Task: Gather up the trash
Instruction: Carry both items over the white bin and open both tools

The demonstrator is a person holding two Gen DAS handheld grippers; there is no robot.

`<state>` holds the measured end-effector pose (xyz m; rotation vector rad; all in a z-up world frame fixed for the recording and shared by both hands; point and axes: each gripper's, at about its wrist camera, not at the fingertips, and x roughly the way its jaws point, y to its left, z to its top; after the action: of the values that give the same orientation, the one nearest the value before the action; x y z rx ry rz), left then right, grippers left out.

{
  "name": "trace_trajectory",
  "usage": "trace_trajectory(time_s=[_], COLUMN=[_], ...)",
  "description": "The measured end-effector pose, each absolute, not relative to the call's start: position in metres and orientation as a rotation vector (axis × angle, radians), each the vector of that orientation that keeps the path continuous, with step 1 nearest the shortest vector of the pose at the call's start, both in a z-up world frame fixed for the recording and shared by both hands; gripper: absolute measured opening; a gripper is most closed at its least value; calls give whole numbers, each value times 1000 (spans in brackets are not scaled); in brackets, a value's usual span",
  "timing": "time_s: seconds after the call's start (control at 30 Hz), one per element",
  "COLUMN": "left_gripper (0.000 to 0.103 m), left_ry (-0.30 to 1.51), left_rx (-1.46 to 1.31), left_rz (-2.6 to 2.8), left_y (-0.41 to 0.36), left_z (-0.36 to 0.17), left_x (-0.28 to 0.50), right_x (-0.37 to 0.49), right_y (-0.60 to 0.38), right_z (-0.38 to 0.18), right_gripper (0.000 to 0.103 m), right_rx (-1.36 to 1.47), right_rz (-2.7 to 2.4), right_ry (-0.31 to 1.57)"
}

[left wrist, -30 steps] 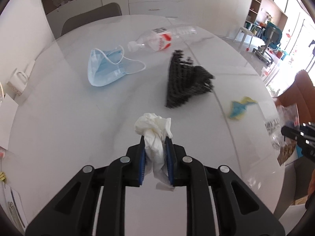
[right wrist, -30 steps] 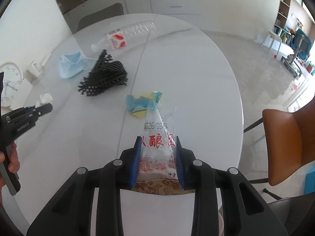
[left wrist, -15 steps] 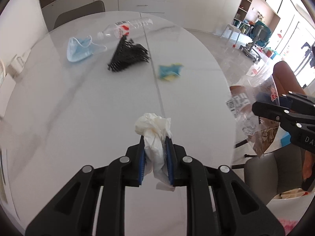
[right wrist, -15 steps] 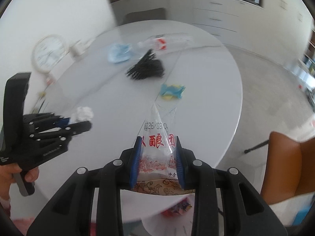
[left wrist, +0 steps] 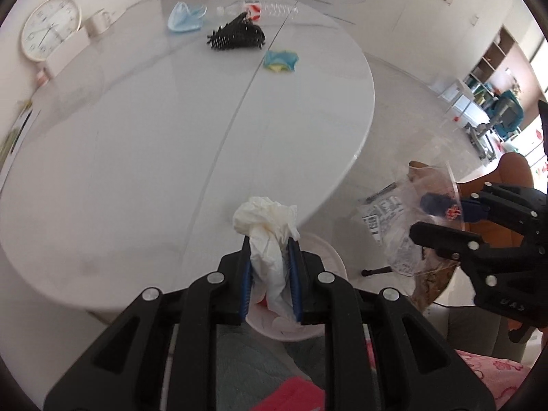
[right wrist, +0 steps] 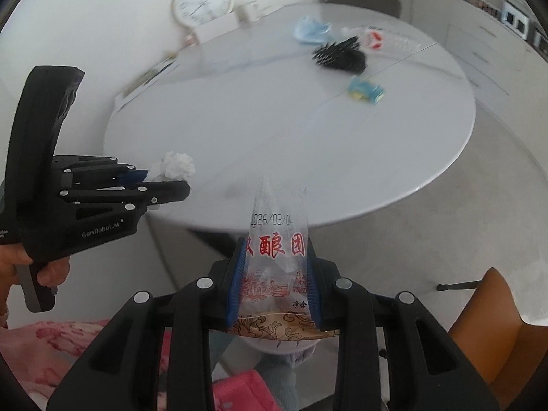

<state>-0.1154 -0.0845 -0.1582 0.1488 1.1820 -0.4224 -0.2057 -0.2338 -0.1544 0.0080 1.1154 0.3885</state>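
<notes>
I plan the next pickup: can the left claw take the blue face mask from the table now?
Probably not yet. The left claw is shut on the crumpled tissue, and the blue face mask lies at the far side of the table.

Both grippers have drawn back off the surface [left wrist: 144, 130], whose near edge now lies ahead of the jaws. A white bin [left wrist: 328, 257] has come into view directly beneath the left gripper [left wrist: 270, 257] and its tissue [left wrist: 267, 226]. The right gripper [right wrist: 274, 274] with its plastic wrapper [right wrist: 277, 239] now hangs past the edge, just beside the left.
</notes>
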Motion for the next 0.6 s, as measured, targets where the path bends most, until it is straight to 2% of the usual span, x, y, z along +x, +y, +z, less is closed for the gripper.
trace_trajectory(time_s=[0.4,0.5,0.6], left_gripper=[18,18,18], left_ry=[1235,1236,1238], left_rx=[178,183,189], left_rz=[-419,-424,-428], left_y=[-91,-90,-89], left_z=[-166,-166,-168], left_x=[-163,-170,-172], right_x=[-233,-229,-228], right_y=[-222,-212,-205], right_z=[-196,-210,-224], right_gripper=[34,37,44], right_rx=[-46,-57,-76], right_rz=[491,508,513], right_ry=[1186,1200,1220])
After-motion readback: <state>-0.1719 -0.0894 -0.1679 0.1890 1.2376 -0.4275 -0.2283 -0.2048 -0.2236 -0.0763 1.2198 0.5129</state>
